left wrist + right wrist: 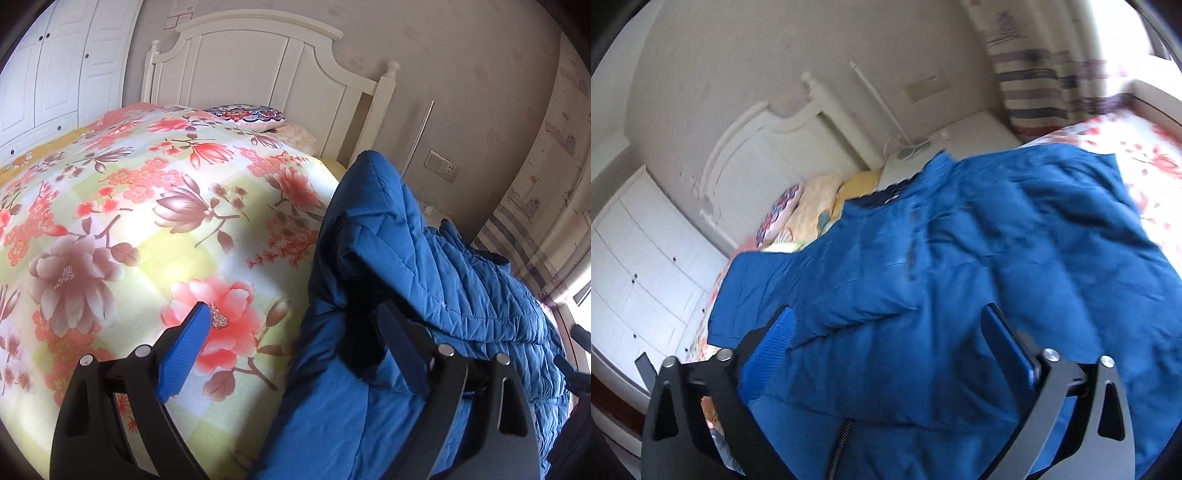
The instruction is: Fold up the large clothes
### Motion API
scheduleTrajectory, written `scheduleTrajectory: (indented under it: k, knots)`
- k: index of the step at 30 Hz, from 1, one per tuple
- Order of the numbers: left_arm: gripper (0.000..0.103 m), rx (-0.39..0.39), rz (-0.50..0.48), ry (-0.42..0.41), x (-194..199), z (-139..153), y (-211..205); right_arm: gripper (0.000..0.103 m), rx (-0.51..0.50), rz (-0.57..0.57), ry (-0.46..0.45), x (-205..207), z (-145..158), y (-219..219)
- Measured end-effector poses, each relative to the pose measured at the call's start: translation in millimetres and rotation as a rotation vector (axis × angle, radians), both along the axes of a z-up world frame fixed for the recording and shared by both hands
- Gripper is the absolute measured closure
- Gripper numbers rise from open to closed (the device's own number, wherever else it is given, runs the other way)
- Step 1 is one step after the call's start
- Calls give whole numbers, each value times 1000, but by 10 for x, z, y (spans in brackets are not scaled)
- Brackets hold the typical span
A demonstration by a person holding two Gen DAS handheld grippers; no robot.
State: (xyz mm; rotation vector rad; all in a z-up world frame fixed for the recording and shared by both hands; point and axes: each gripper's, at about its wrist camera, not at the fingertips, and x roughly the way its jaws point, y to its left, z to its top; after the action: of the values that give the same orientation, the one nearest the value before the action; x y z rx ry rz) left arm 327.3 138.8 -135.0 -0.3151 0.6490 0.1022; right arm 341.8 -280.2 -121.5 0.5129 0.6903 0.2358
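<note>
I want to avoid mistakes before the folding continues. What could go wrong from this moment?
1. The blue padded jacket lies near the side edge of the bed, so it may slide off.
2. Both grippers, left gripper and right gripper, are open, so thick fabric may bunch or slip when pinched.
3. The zipper could catch a finger.
</note>
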Motion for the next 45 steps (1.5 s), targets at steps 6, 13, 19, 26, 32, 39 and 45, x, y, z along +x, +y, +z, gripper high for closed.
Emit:
scheduleTrajectory:
  k: [6,13,19,26,32,39,45]
  knots:
    - [11,62,-51,21,62,-15,-142,30,-67,52,108,581,-169,268]
    - [9,45,-42,46,106,-53,-106,78,-113,64,-174,25,323,368]
    - [9,43,-32,34,85,-40,-95,79,-146,-61,-305,-570,813,-240]
    - [9,41,-30,37,92,-40,-82,74,-189,-19,8,-305,84,-601]
    - [8,35,-21,45,102,-57,-63,70,-291,-242,-112,-685,289,-597]
    - [8,38,2,26,60,-17,-39,70,-554,-81,-55,-305,201,-18]
    - [6,49,-55,-25,1,488,-275,70,-623,-66,45,-125,-238,55]
